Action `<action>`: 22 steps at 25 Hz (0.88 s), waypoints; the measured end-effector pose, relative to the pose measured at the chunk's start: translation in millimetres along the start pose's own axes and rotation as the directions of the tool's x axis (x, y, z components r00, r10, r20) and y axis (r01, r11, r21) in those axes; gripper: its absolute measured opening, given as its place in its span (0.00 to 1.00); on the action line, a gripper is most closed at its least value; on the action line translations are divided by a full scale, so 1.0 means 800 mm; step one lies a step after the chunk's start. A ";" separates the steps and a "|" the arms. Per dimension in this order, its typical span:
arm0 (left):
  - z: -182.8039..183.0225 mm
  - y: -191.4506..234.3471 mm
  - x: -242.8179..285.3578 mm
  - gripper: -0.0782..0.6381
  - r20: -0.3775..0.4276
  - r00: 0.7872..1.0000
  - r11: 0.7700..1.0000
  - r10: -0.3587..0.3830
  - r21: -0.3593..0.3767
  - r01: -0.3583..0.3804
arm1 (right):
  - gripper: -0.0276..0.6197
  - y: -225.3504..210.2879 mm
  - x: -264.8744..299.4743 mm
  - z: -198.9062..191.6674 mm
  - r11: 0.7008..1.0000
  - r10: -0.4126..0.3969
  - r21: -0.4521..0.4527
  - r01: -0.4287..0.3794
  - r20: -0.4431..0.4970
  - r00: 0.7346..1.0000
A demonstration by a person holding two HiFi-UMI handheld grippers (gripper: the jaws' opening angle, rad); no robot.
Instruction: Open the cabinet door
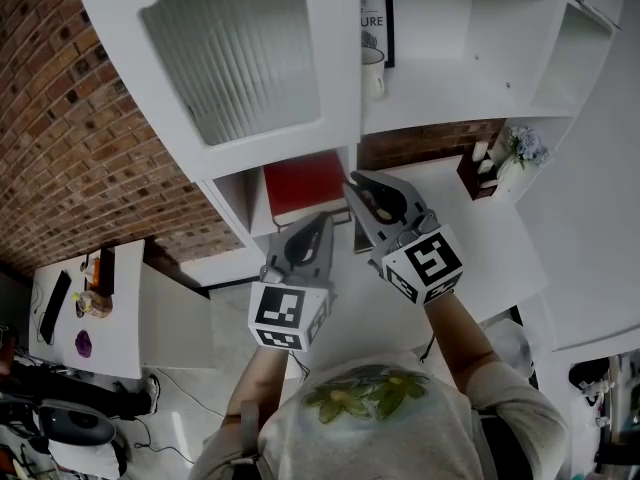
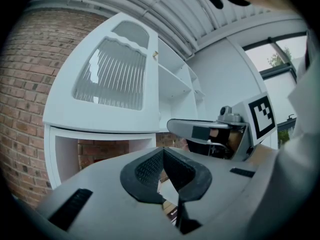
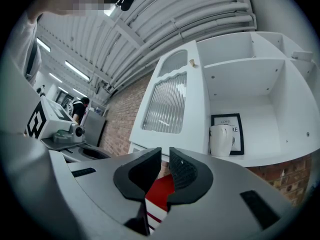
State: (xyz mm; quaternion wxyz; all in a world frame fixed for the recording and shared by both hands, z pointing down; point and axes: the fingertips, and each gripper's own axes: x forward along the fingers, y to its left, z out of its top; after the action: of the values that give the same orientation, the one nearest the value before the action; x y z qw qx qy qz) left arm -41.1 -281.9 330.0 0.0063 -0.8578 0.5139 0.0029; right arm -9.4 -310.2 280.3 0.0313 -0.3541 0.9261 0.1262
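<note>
Cabinet door high and left of both tools, right edge closest to right tool, jaws together on nothing; left tool likewise.

The white cabinet door with a ribbed glass panel stands open. Just beside its edge, at the left end of the white shelf, a white mug stands before a black-framed picture. Below, the grey left gripper and the grey right gripper point toward a flat red object.
</note>
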 end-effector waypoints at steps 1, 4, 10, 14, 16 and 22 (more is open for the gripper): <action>0.000 0.000 0.001 0.12 0.001 1.000 1.000 -0.001 -0.003 0.001 | 0.08 -0.002 0.001 0.000 1.000 -0.002 -0.001 0.002 0.001 1.000; -0.001 0.001 0.005 0.12 -0.001 1.000 1.000 -0.005 -0.006 0.005 | 0.08 -0.008 0.006 0.003 1.000 -0.005 0.002 0.005 0.007 1.000; 0.000 0.003 0.013 0.12 0.007 1.000 1.000 -0.009 -0.006 0.009 | 0.11 -0.022 0.016 0.004 1.000 -0.004 0.021 0.004 0.004 1.000; 0.001 0.005 0.017 0.12 0.011 1.000 1.000 -0.009 -0.005 0.009 | 0.15 -0.027 0.024 0.003 1.000 0.004 0.023 -0.004 -0.006 1.000; -0.001 0.006 0.020 0.12 0.009 1.000 1.000 -0.012 -0.007 0.012 | 0.16 -0.031 0.028 0.003 1.000 0.000 0.022 0.000 -0.005 1.000; -0.007 0.009 0.029 0.12 -0.001 1.000 1.000 -0.021 -0.016 0.021 | 0.17 -0.050 0.038 0.003 0.999 -0.031 0.020 0.031 -0.008 1.000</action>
State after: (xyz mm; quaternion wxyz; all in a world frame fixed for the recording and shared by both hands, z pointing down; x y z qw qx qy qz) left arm -36.5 -305.6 334.9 -0.0006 -0.8632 0.5048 0.0065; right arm -5.6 -357.7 265.2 0.0335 -0.3684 0.9219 0.1149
